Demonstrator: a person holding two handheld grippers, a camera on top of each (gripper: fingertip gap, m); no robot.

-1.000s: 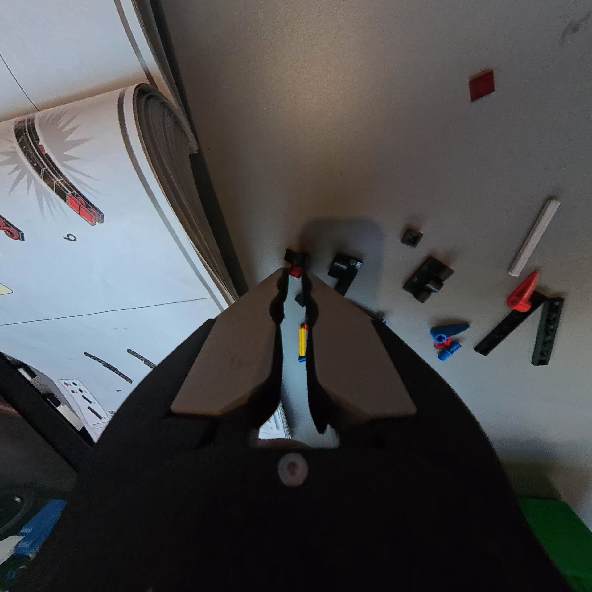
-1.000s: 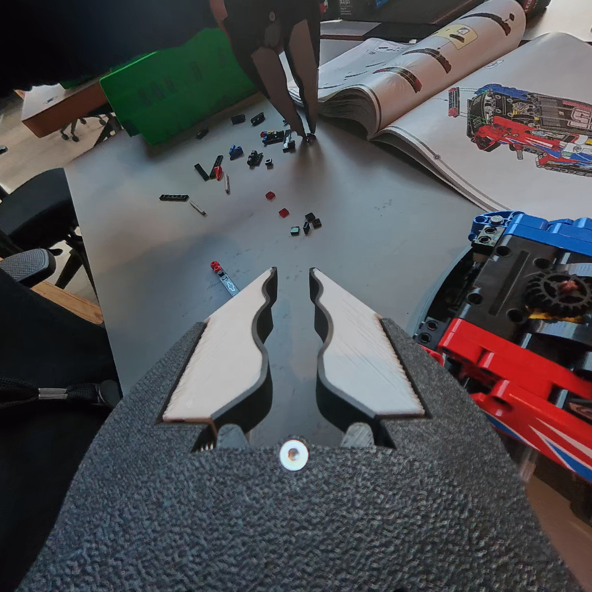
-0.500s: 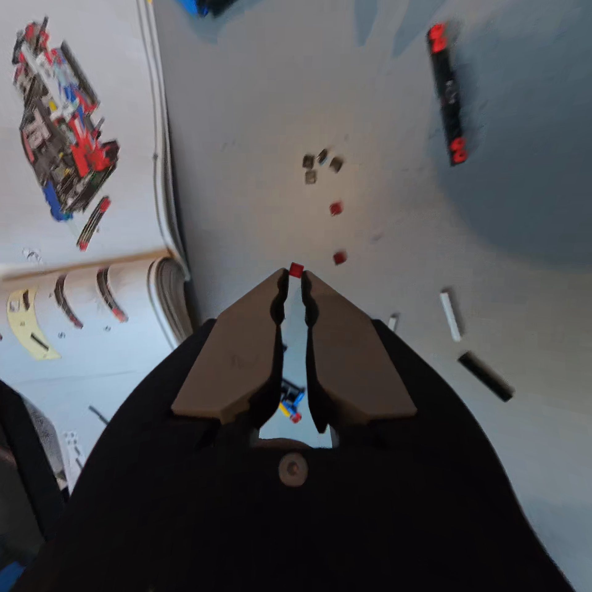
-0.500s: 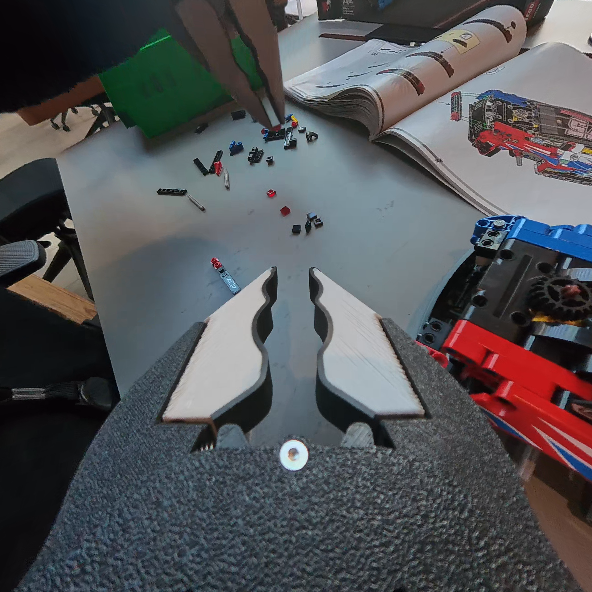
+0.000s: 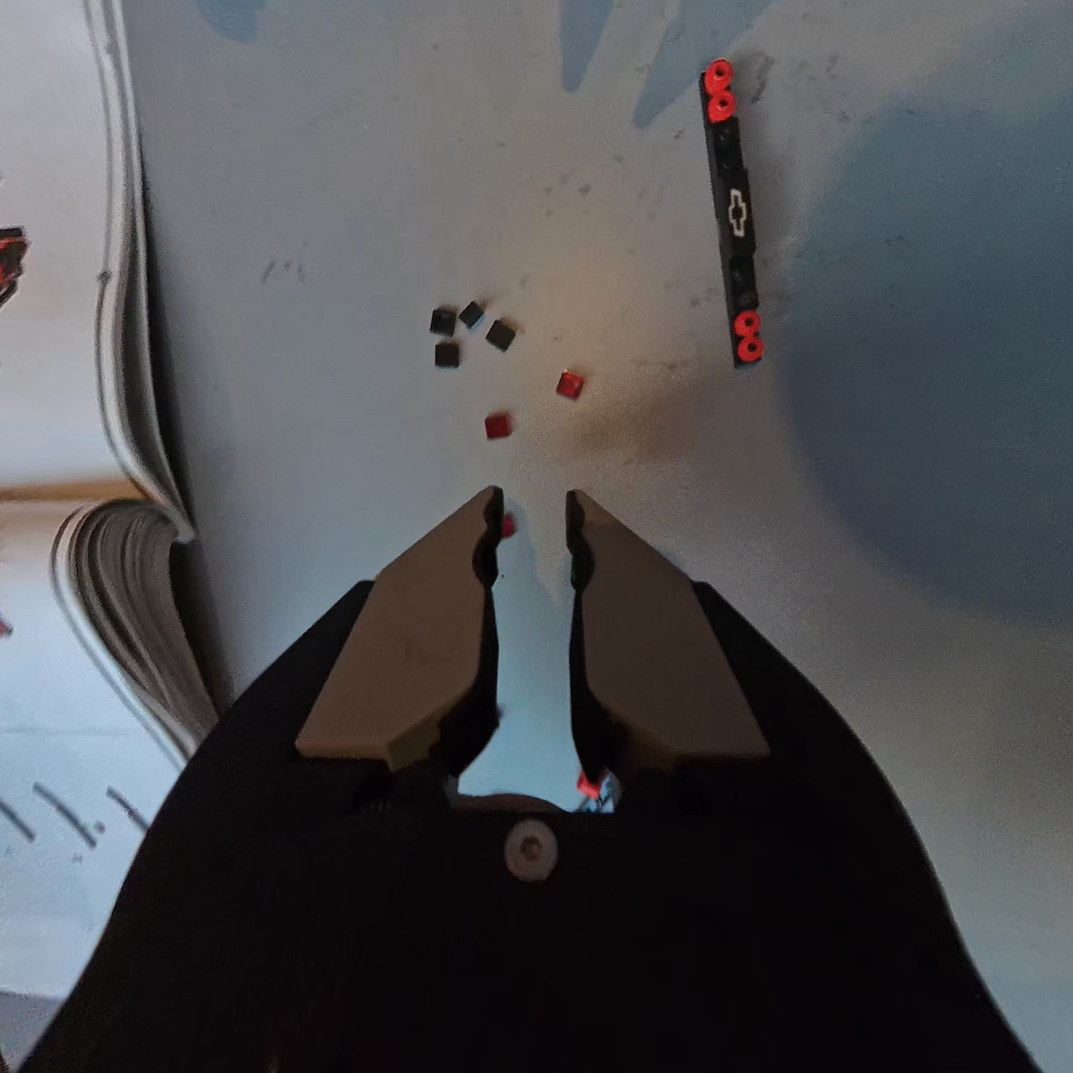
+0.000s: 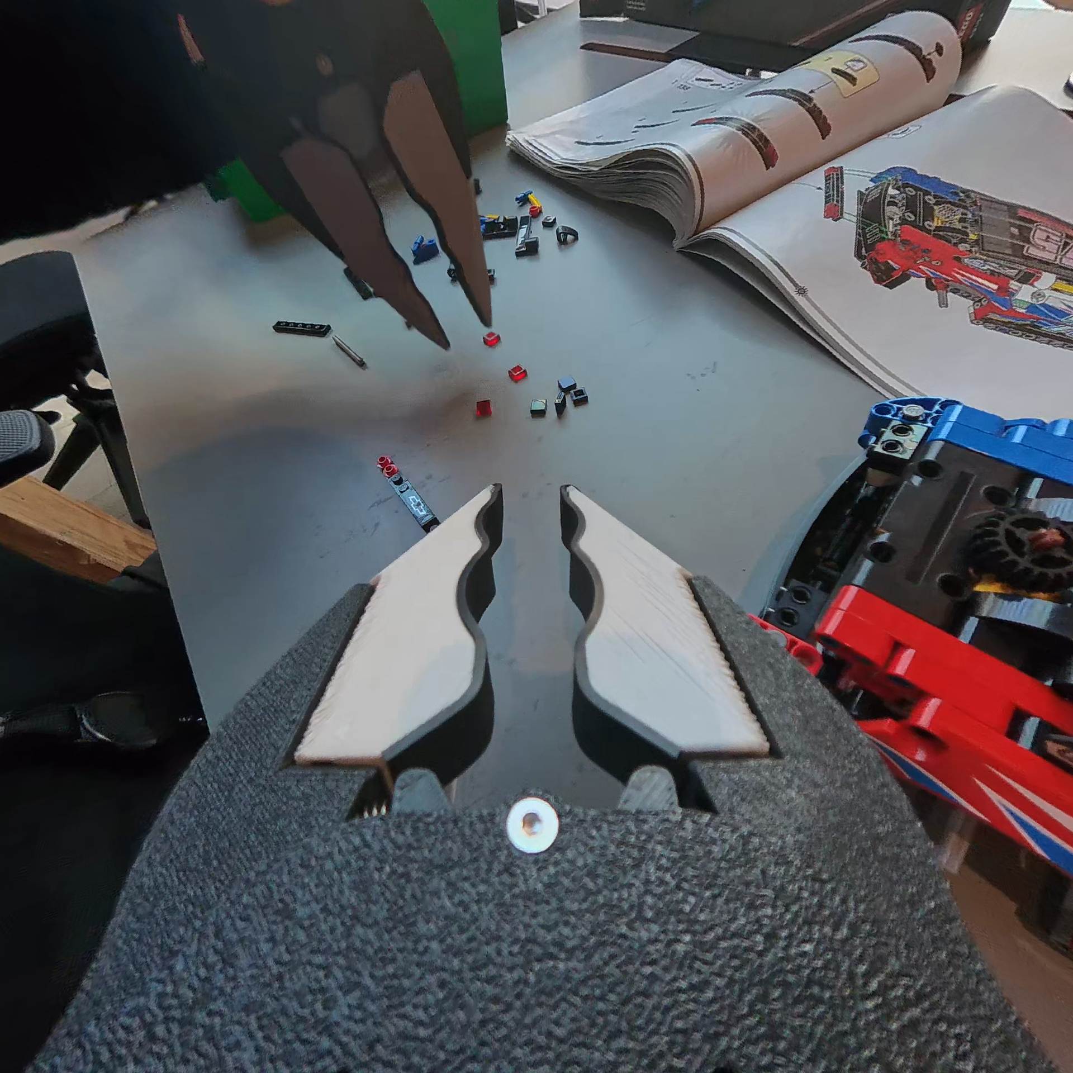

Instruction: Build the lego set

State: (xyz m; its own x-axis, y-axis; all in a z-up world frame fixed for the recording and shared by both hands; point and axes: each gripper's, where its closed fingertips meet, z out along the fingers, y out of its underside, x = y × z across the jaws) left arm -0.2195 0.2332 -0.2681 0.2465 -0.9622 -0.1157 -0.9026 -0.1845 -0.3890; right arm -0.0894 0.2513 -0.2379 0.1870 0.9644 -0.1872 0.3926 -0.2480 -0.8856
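Left wrist view: left gripper [image 5: 533, 505] over grey desk [image 5: 348, 203], jaws parted, nothing between them. One small red tile [image 5: 507, 525] just inside the left finger's tip, mostly hidden; touching or merely beside it, cannot tell. Two more red tiles ahead of the tips, the nearer [image 5: 498, 424] slightly left of centre line, the farther [image 5: 570, 384] slightly right. Cluster of four small black tiles [image 5: 467, 335] beyond, to the left. Black strip with red studs [image 5: 733, 215] well apart at upper right, long axis running nearly away from the jaws, a white emblem at mid-length. Open instruction booklet [image 5: 122, 580] along the left edge. Right wrist view: right gripper [image 6: 529, 493] low over the desk, jaws apart and empty. Left gripper [image 6: 467, 337] seen farther off, tips pointed down, red tile [image 6: 491, 339] lying on the desk just beside one tip and not held. Other red tiles [image 6: 517, 373] [image 6: 483, 408] lying between the two grippers, black tiles [image 6: 560, 396] to their right. Studded strip [image 6: 409, 496] just left of the right gripper's left finger, partly hidden by it. Partly built red, blue and black car [image 6: 929, 580] at right; booklet [image 6: 813, 174] beyond. Judgement: left gripper clearly nearer the red tiles; these are small, square, glossy, no long axis to align with, likely to slip under a narrow pinch.
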